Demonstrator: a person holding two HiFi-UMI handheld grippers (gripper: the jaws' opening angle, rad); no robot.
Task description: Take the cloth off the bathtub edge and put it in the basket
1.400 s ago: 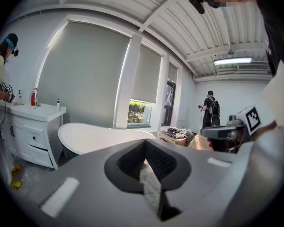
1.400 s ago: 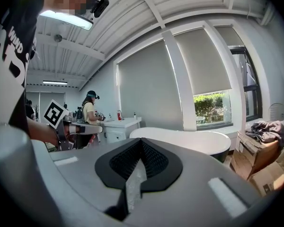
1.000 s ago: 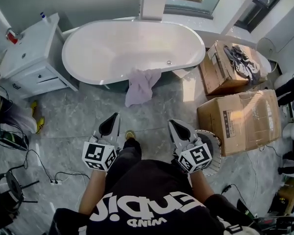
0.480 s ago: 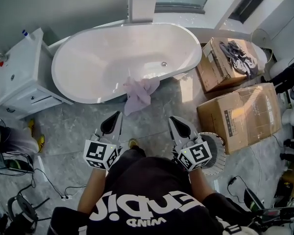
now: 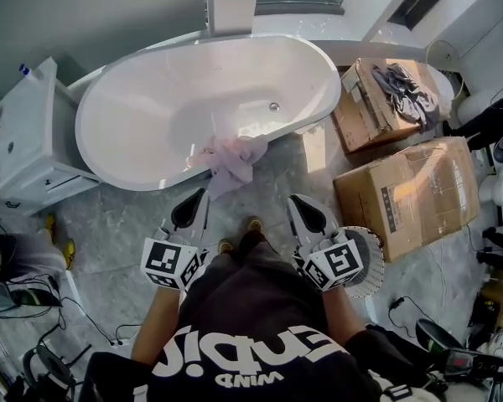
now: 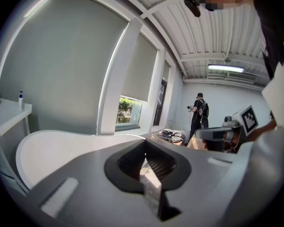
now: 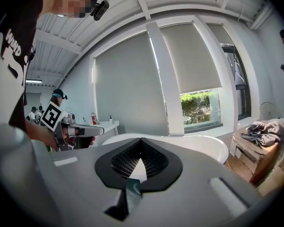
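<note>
Left gripper and right gripper: jaws closed, empty. Cloth drapes the bathtub edge. Open wide first, pinch hanging fold, lift clear.

The right gripper hides much of the basket behind it

Bright window daylight, fisheye-warped edges.

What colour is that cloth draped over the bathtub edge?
A pale pink cloth, best in head view.
</note>
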